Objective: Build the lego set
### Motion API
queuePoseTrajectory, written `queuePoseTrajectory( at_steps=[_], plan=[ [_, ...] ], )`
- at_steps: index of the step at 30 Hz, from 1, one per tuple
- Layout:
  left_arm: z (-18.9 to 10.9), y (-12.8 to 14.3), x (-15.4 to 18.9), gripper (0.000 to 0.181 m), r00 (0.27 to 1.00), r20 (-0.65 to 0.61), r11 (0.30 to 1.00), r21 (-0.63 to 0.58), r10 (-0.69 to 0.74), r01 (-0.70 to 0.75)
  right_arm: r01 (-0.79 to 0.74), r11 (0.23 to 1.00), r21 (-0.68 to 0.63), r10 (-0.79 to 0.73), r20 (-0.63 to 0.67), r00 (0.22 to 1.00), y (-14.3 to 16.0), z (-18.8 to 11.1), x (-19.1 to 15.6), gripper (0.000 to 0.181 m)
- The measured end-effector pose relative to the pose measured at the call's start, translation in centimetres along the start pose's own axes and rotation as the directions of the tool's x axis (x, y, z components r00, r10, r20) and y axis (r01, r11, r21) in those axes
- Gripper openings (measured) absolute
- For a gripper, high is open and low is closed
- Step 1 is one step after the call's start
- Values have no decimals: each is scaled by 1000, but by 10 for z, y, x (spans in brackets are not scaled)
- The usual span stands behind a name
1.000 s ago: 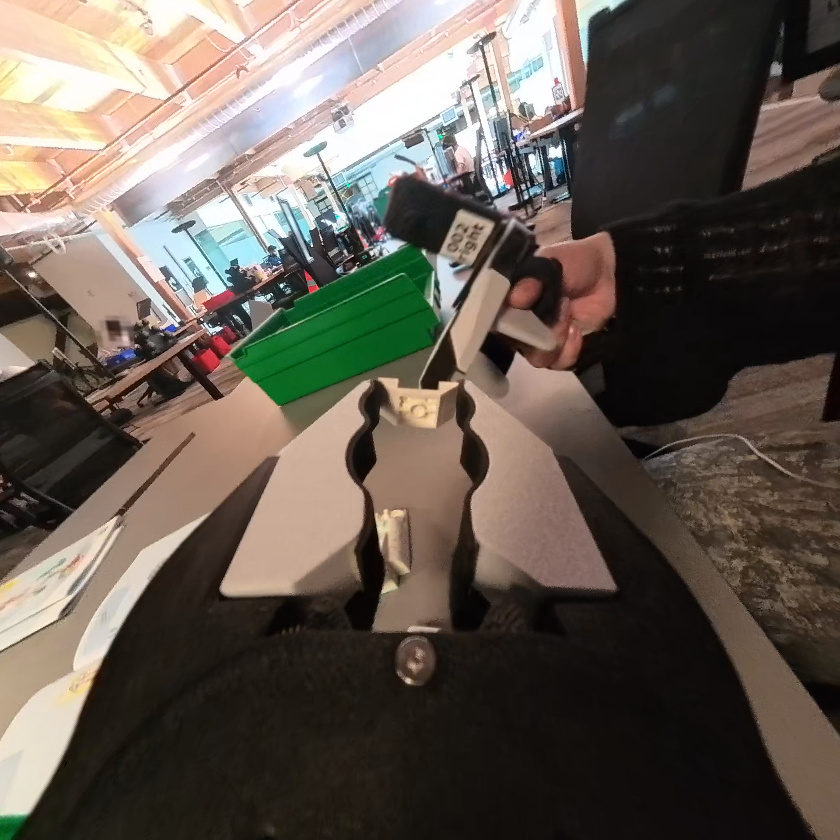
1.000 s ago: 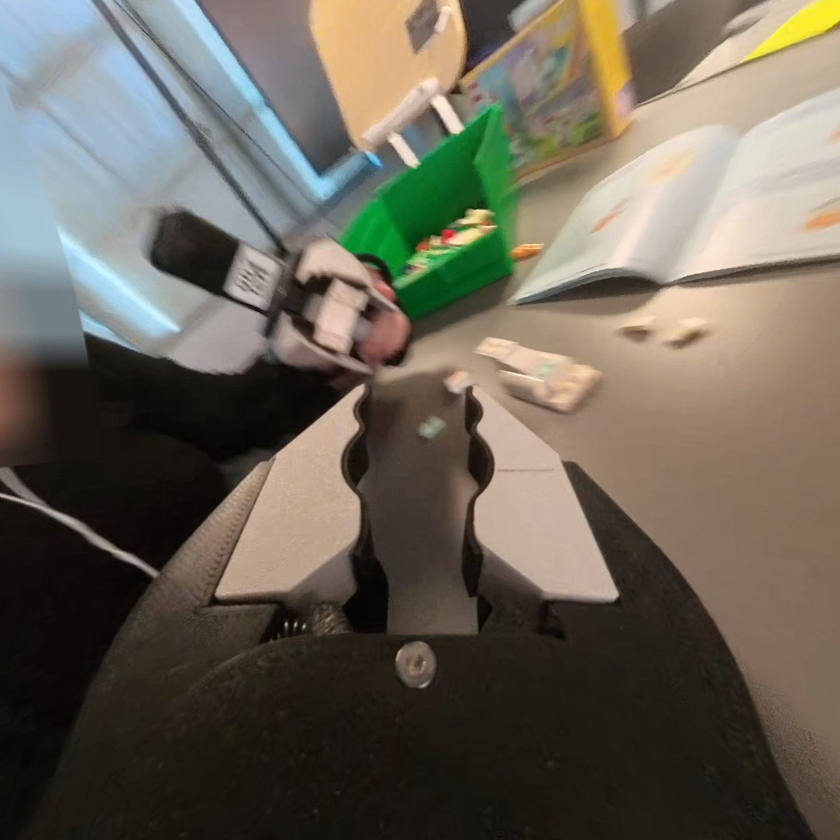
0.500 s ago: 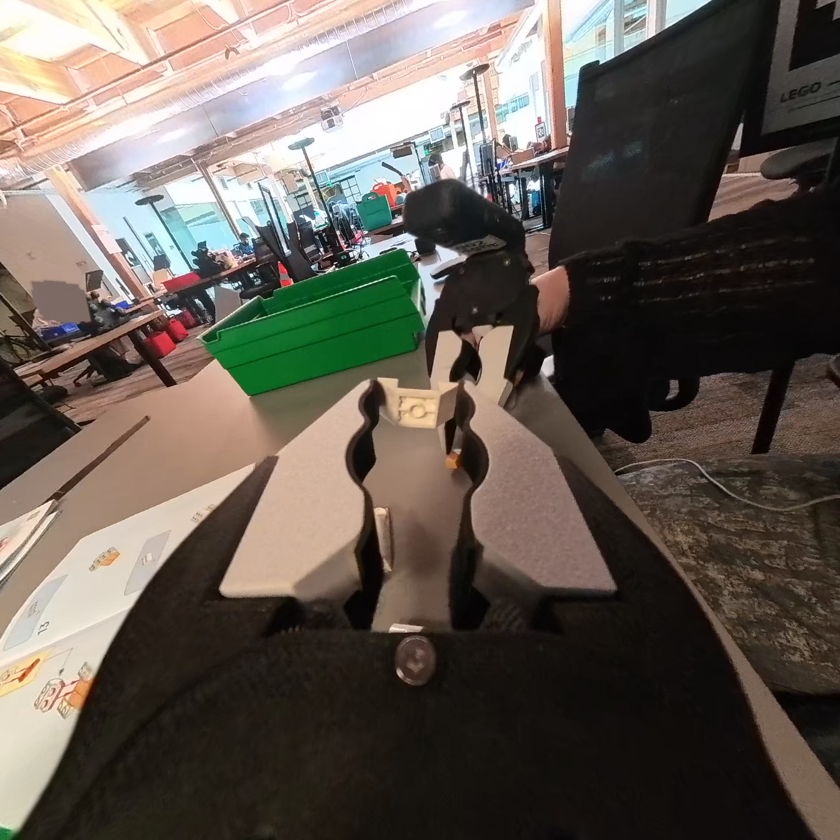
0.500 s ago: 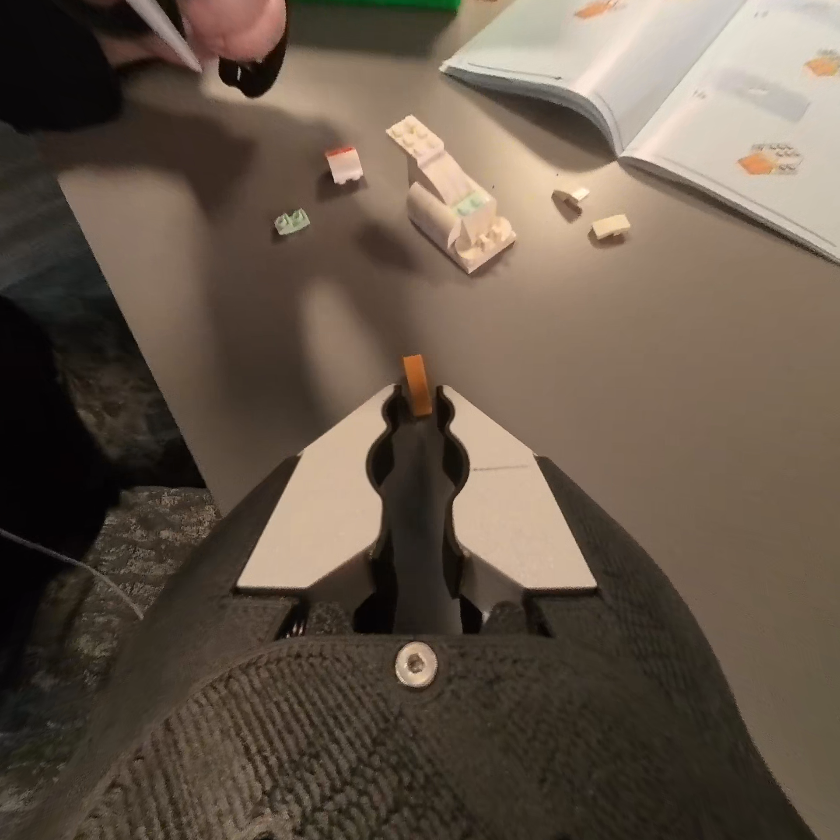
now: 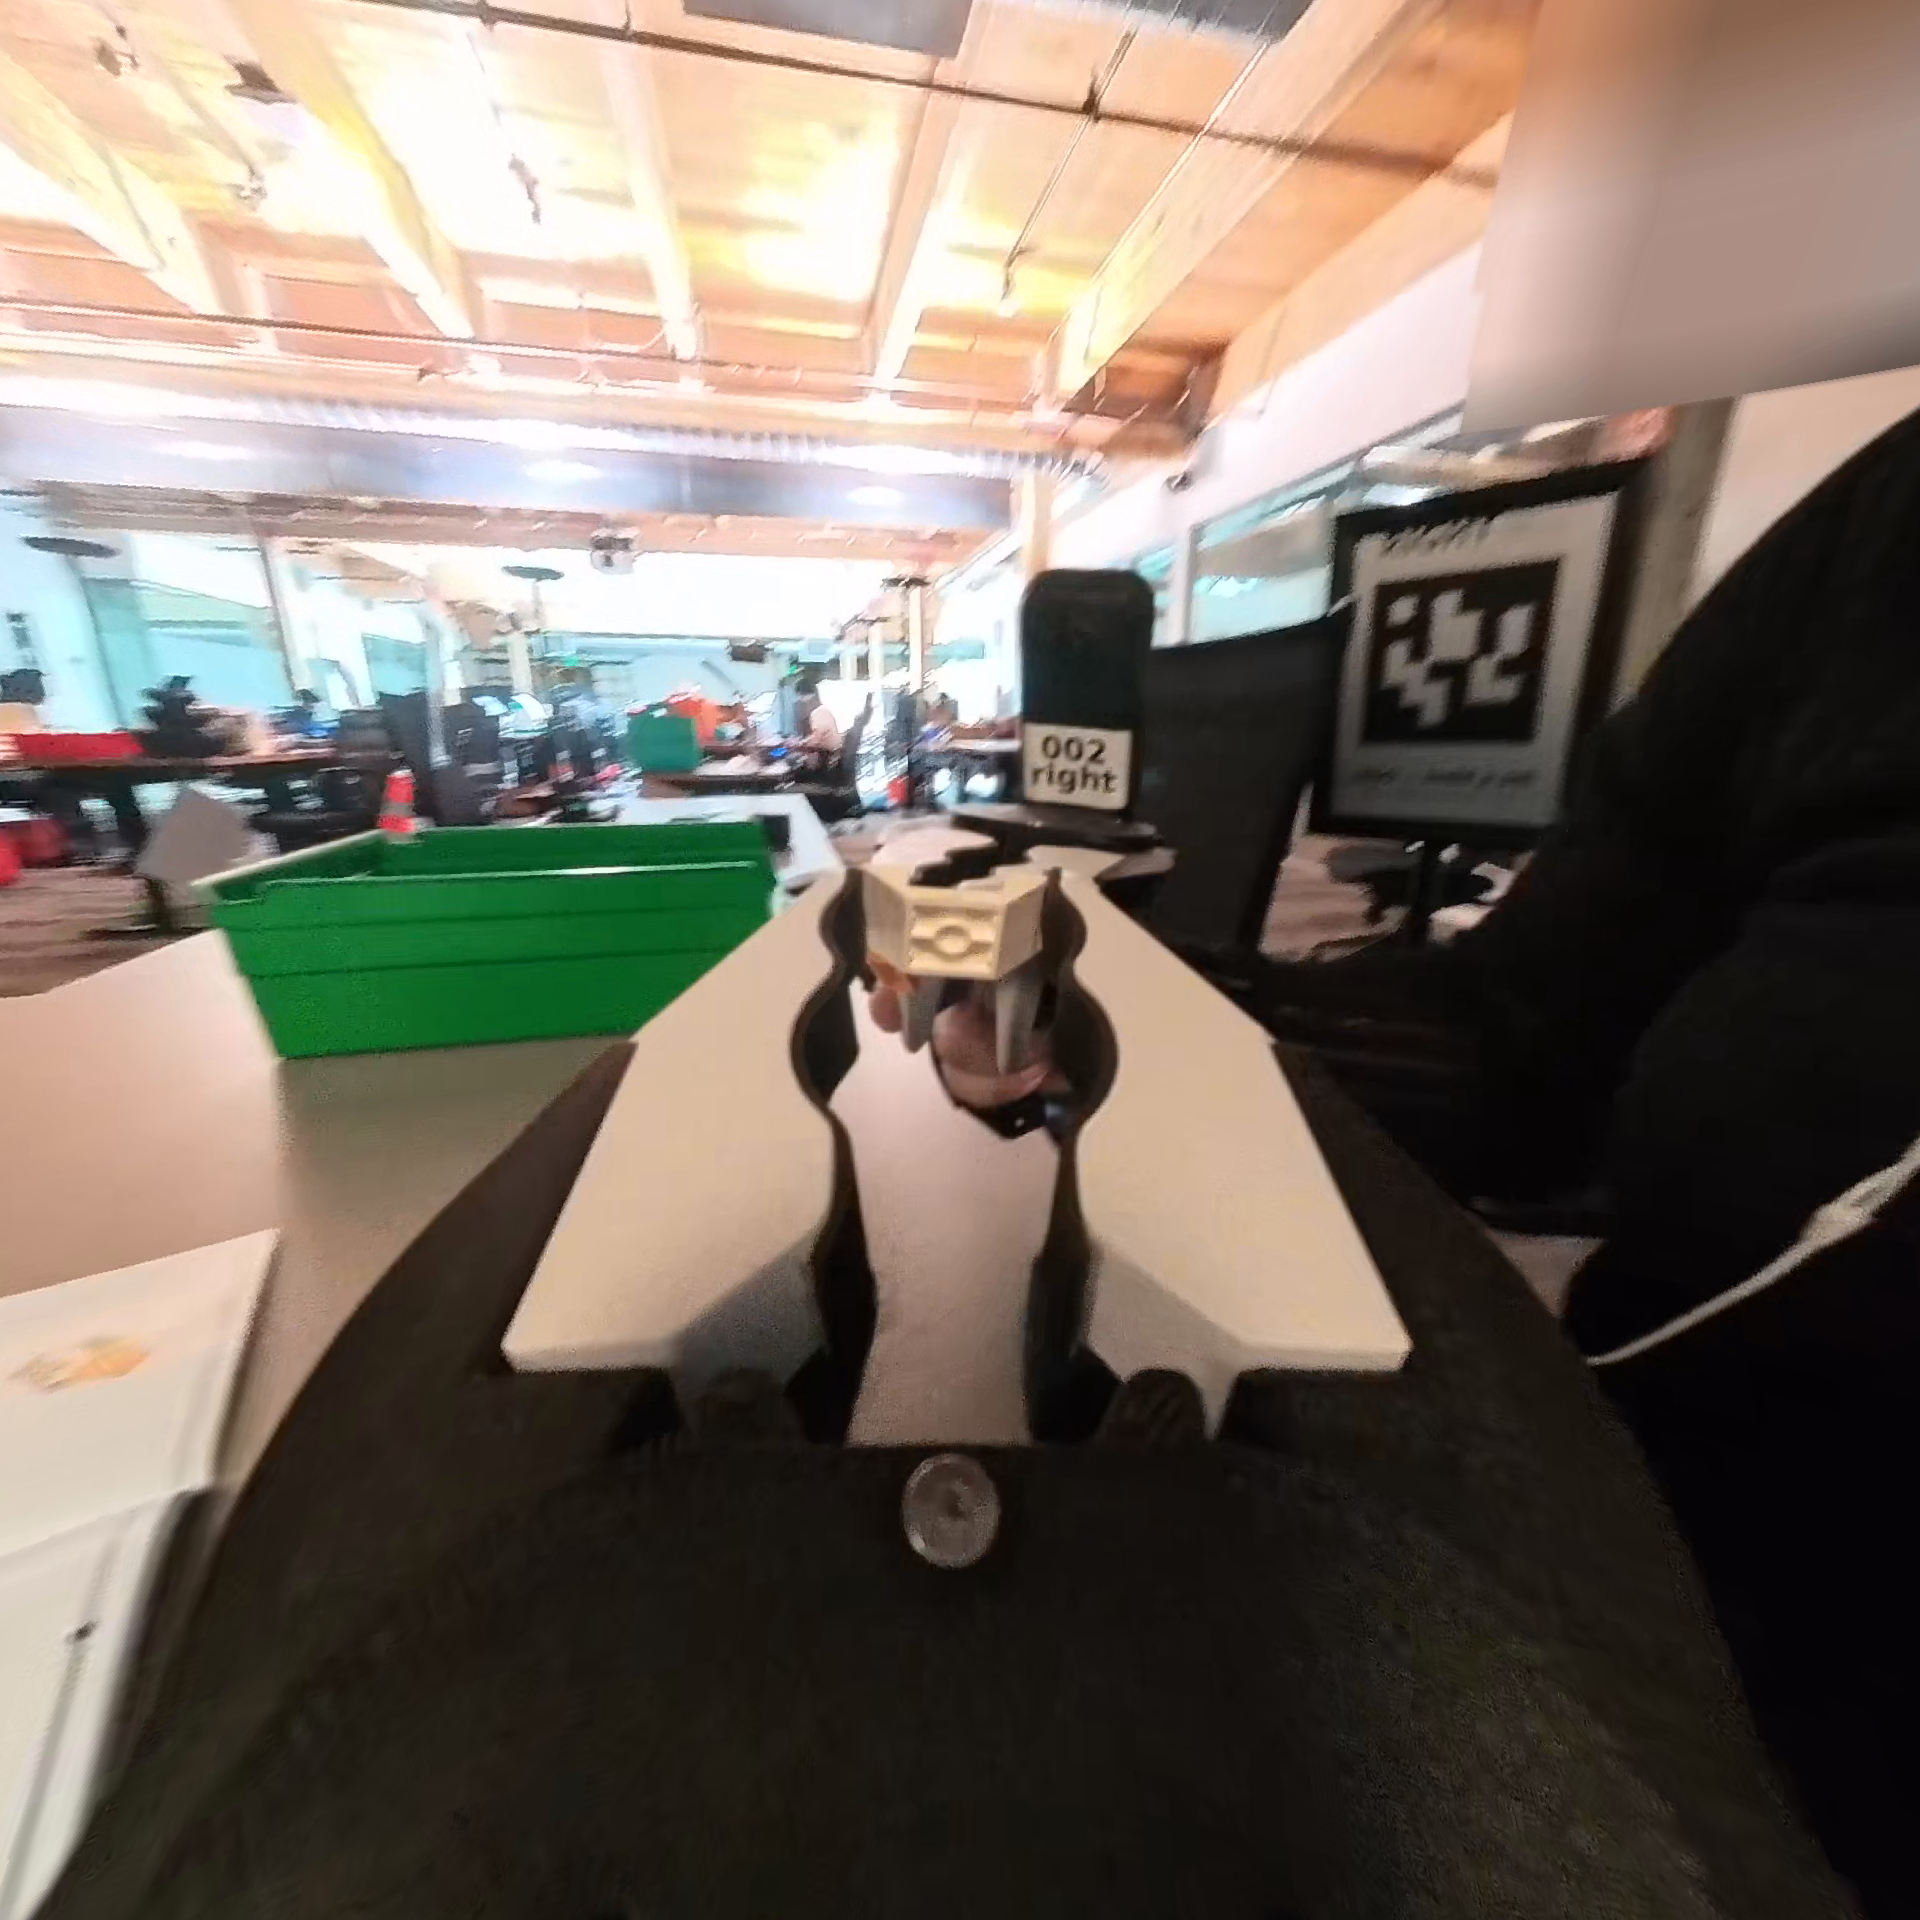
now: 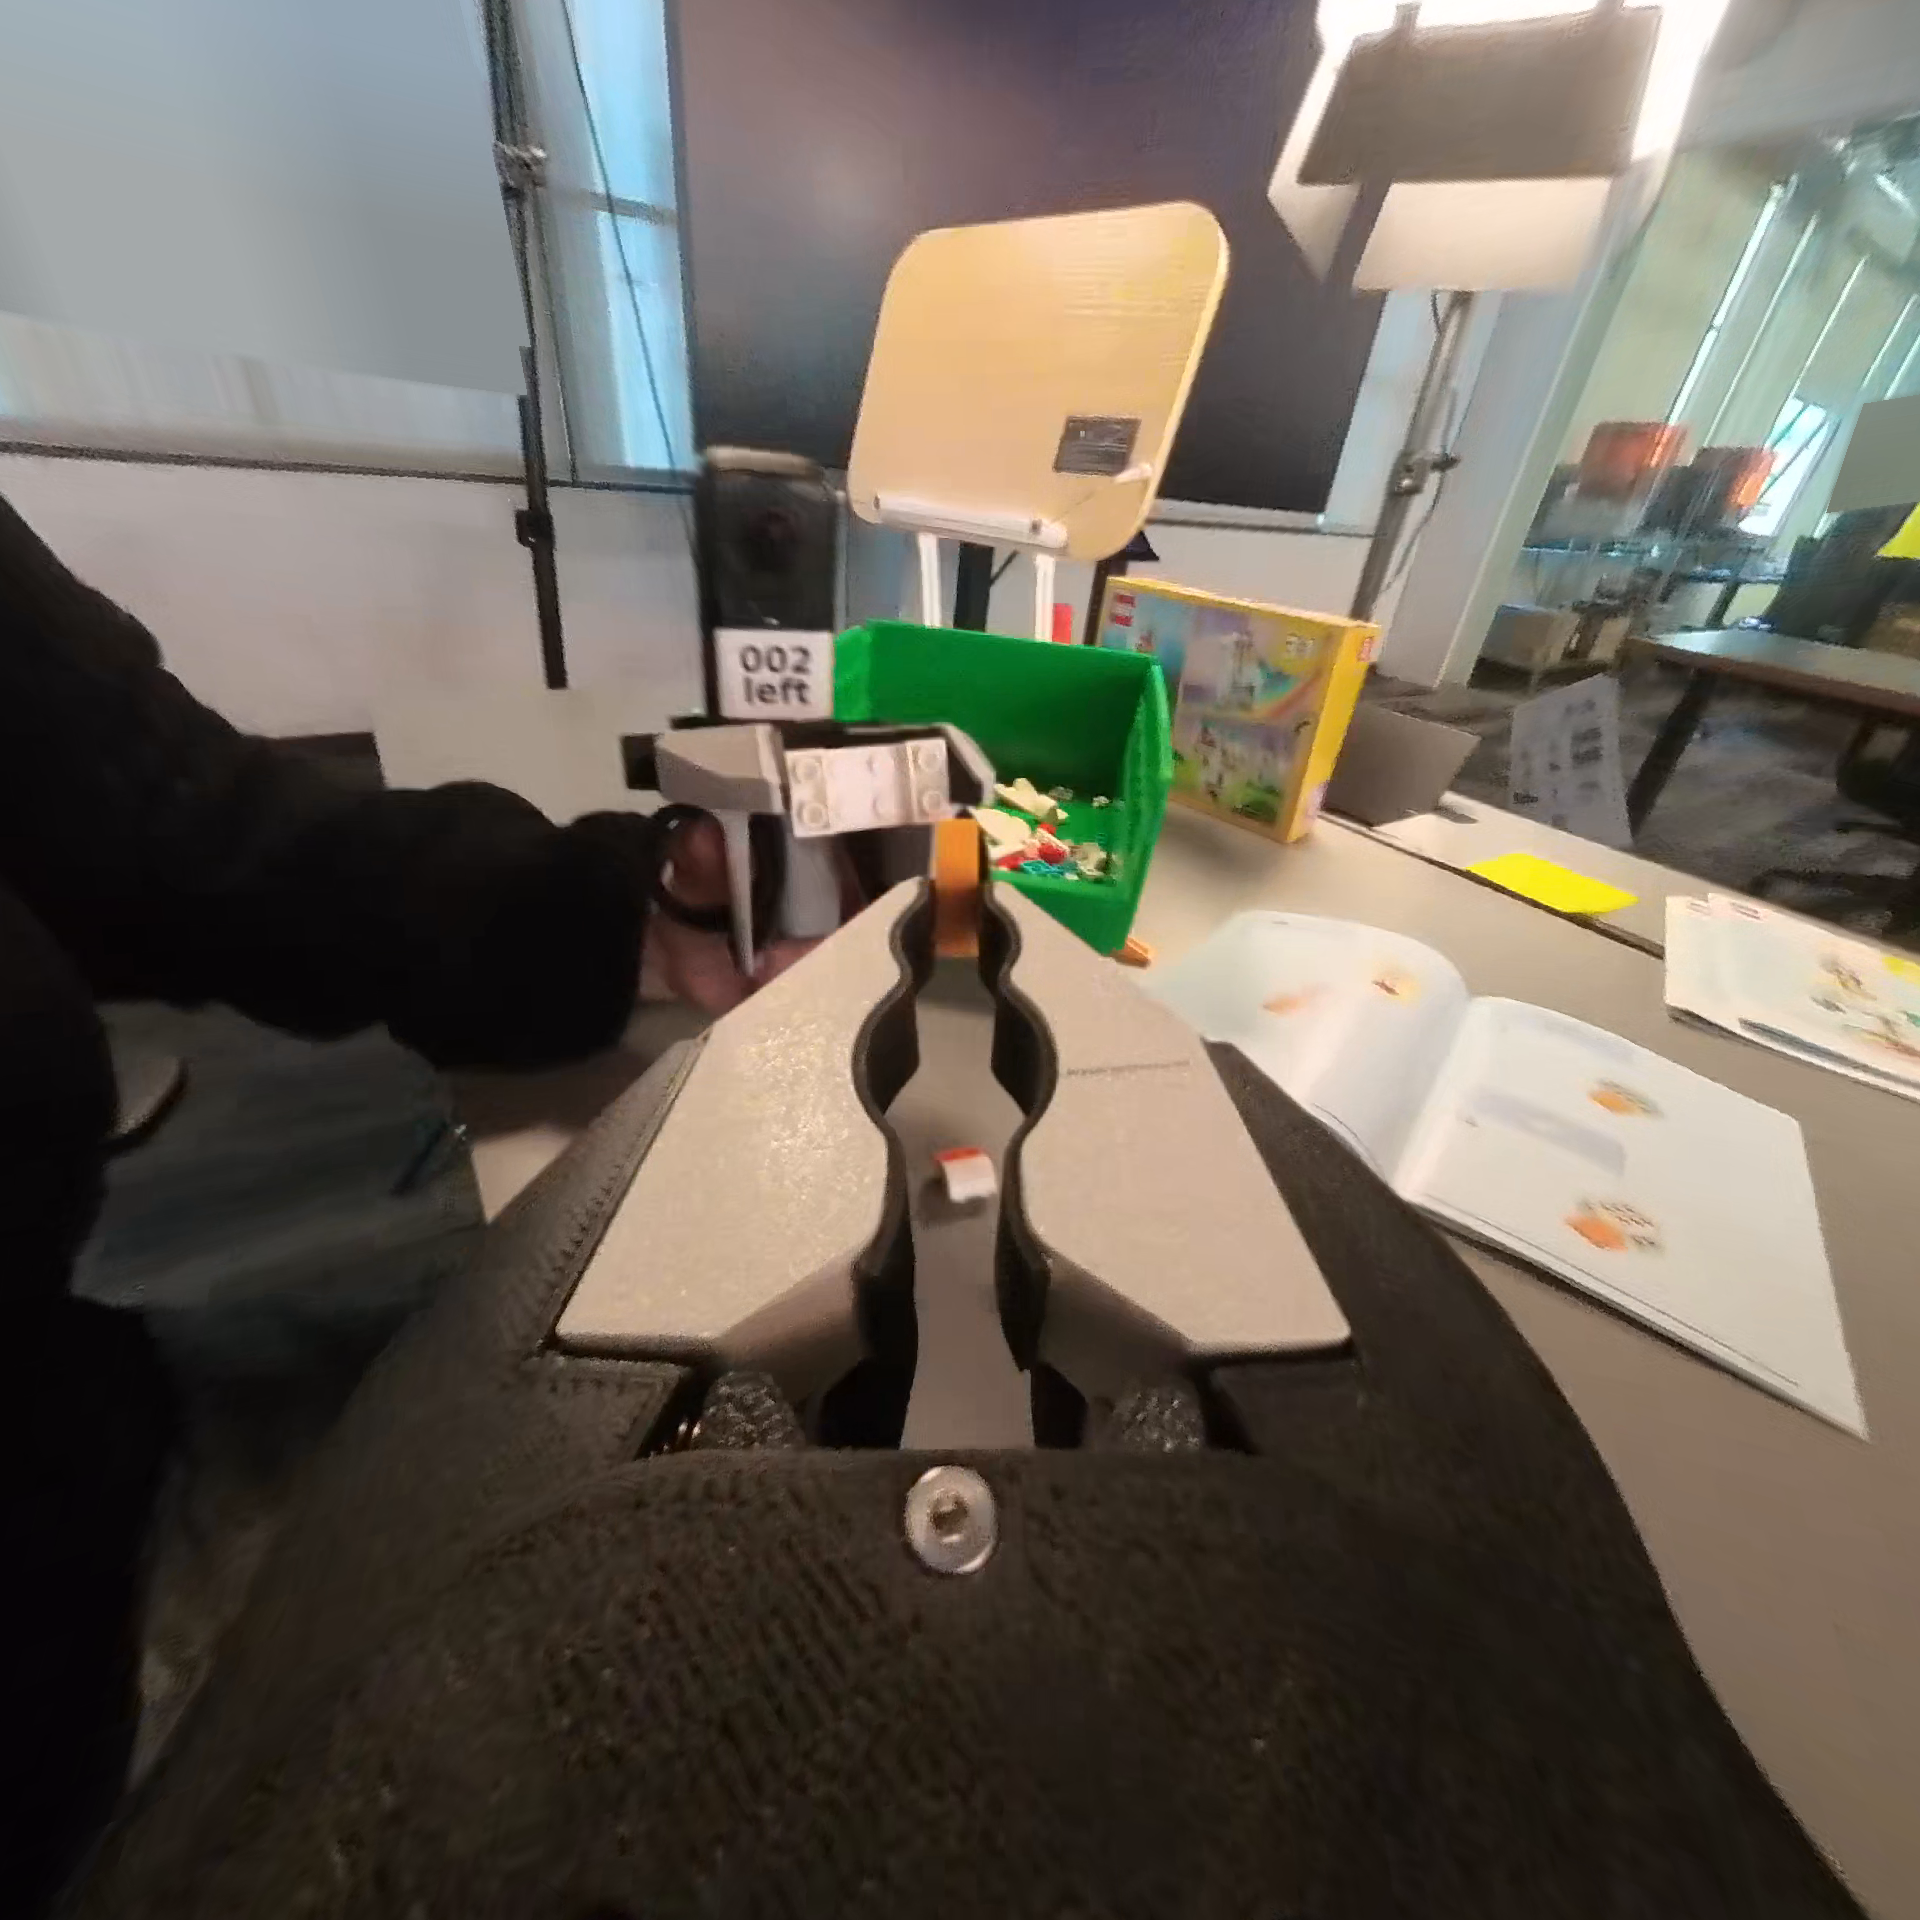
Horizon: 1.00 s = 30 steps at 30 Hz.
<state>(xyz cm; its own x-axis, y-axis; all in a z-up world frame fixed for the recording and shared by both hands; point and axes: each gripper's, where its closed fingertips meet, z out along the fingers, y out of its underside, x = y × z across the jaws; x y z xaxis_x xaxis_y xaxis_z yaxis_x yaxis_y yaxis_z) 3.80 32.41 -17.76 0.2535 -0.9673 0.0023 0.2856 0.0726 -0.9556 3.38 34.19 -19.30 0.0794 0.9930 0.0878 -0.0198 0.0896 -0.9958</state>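
Observation:
My left gripper is shut on a white lego piece held at its fingertips, raised above the table. In the right wrist view the same white piece shows its studs, held in the left gripper. My right gripper is shut on a small orange plate, held upright just below and to the right of the white piece. The two grippers face each other, close together. In the left wrist view the right gripper sits right behind the white piece.
A green bin with loose bricks stands behind, with a yellow set box beside it. An open instruction booklet lies on the grey table at right. A small red-and-white piece lies below. Green bins show in the left wrist view. My left and right fingertips are right by each other.
The right gripper closed on the orange plate on the table, lifted it and swung up to face the left gripper. The left gripper levelled out, still holding the white piece.

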Motion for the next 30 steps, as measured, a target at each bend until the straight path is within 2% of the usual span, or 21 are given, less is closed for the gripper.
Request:
queuePoseTrajectory(
  at_steps=[2, 7, 13, 26, 30],
  plan=[
    [-1, -6, 6, 33, 997, -58, 998, 38, -55, 57, -5, 1000, 5, 5, 13, 1000, -7, 6, -9, 5],
    [-6, -16, 8, 33, 986, -116, 986, 101, -121, 133, -16, 1000, 24, 15, 66, 998, -17, 10, -27, 5],
    [-3, -14, 16, 33, 981, -155, 988, 82, -119, 133, -75, 996, 55, 71, 78, 994, -16, 12, -28, 5],
    [-2, -10, 12, 33, 980, -148, 988, 60, -131, 141, -76, 997, -6, 77, 56, 995, -9, 14, -25, 5],
    [-4, -15, 6, 33, 974, -141, 976, 98, -179, 194, -107, 994, 7, 107, -11, 994, -13, 19, -21, 5]
  ],
)
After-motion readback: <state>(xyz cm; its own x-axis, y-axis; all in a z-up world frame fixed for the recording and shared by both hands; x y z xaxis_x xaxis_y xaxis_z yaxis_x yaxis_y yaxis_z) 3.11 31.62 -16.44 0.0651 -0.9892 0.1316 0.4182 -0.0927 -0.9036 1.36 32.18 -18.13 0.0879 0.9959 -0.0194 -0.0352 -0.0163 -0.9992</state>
